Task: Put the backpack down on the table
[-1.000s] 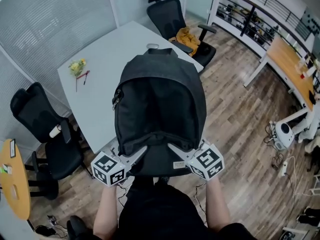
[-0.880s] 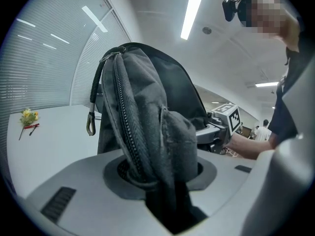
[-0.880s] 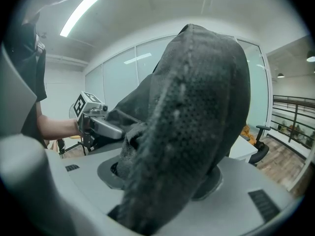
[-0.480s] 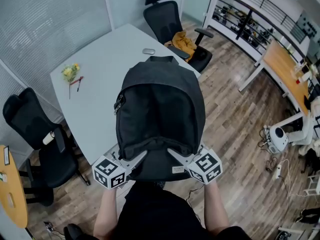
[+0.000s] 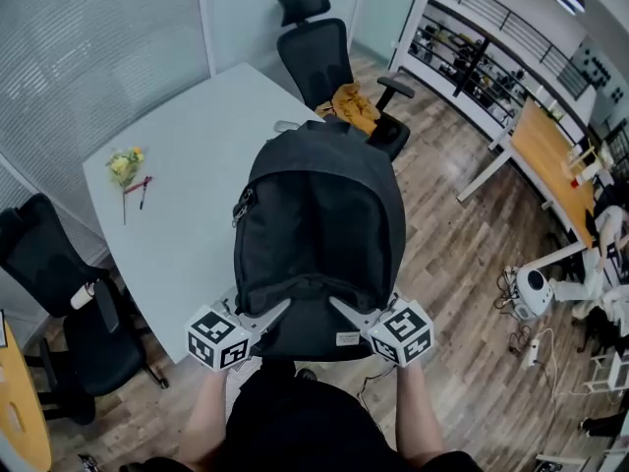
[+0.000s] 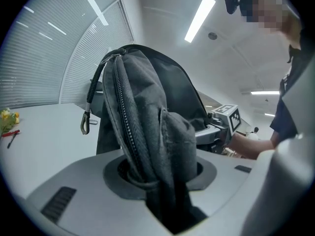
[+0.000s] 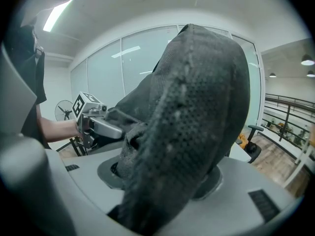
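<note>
Spreading left and ahead of the load, the white table (image 5: 187, 214) carries only a flower sprig (image 5: 123, 165) on its far left. The left gripper (image 5: 275, 309) is clamped on a zippered fold of the backpack (image 5: 319, 214). The bag hangs lengthwise away from the person over the table's near right edge. The right gripper (image 5: 344, 309) pinches a mesh-backed fold level with the left, above the wooden floor (image 5: 462, 264). Judged from this, both hands must carry it leftward onto the table.

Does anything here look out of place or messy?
A yellow cloth lies crumpled on the chair beyond the table, and a small bunch of flowers lies loose on it. The backpack itself looks undamaged.
</note>
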The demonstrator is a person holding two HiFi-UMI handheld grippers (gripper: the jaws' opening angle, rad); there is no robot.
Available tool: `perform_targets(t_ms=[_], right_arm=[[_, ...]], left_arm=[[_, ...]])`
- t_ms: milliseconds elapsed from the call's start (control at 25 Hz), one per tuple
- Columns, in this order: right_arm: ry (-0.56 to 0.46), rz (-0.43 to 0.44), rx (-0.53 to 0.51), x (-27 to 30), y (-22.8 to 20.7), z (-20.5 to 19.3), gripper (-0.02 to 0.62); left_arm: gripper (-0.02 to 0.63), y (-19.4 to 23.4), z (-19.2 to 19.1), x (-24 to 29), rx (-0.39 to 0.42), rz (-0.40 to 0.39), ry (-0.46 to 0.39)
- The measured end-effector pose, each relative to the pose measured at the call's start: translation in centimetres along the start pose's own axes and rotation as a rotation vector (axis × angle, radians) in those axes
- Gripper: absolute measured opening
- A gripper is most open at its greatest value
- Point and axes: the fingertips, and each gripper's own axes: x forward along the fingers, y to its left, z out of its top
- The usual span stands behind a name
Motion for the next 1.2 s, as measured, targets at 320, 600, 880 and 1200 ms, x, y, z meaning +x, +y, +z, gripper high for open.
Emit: perform_targets(t_ms=[320,600,880,1200], right_arm=[[0.0,-0.049,0.011,4.3,-2.2,2.8,0.245],[0.003,-0.088,0.029,7.0,-2.7,4.0,0.245],[0.012,-0.088,0.032,8.6,-3.4,4.8,0.245],[0.024,-0.031,0.02,11.5,-4.9,5.7,0.245]], left_arm=[[0.163,5.5,2.5,0.8,0.013,-0.048,-0.009],[0.16,8.7,3.4,0.6,0.012,-0.078,-0.01],[0.158,10.5,4.0,0.9,-0.001,-0.081,-0.009],[0.156,13.3,4.5,1.3,-0.033,-0.034,-0.018]])
